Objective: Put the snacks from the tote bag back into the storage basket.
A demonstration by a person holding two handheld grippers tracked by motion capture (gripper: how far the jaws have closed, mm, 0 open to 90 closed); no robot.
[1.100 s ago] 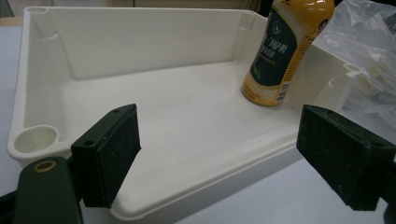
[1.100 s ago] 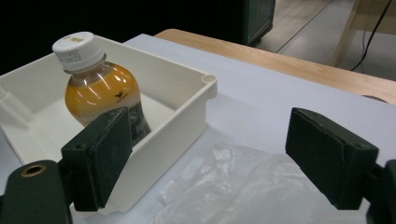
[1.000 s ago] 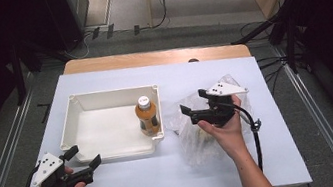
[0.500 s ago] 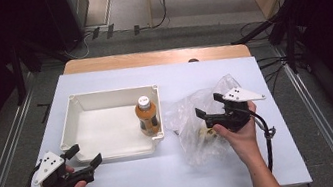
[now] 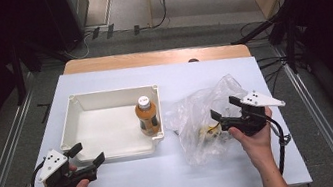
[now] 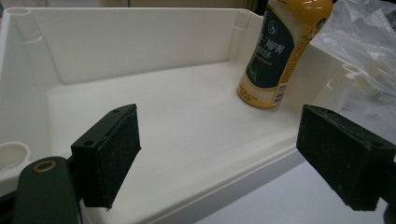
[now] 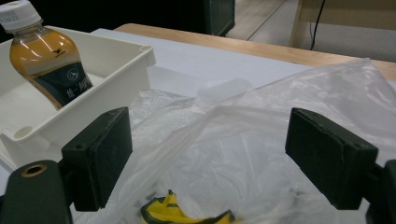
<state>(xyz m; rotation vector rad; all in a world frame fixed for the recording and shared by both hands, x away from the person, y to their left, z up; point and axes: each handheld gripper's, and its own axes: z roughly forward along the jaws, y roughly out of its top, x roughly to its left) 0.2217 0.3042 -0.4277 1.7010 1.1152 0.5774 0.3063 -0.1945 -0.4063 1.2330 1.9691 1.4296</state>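
Note:
A white tray (image 5: 80,104) lies on the table's left half, with an orange drink bottle (image 5: 147,117) standing upright in its right near corner. A clear crumpled plastic bag (image 5: 201,113) lies to the tray's right, and a yellow and dark item (image 7: 187,215) shows inside it. My right gripper (image 5: 222,110) hovers open over the bag's right side, jaws pointing left. My left gripper (image 5: 86,154) is open at the tray's near left edge, nothing between its pads (image 6: 112,154). The bottle (image 6: 275,51) stands ahead of it, to the right.
The white table (image 5: 182,76) has a wooden strip along its far edge. Metal rails run along the floor on both sides. Cables trail on the floor beyond the table and to its right.
My right gripper has drawn back to the right, away from the bottle and over the bag's right side. The left gripper has barely moved.

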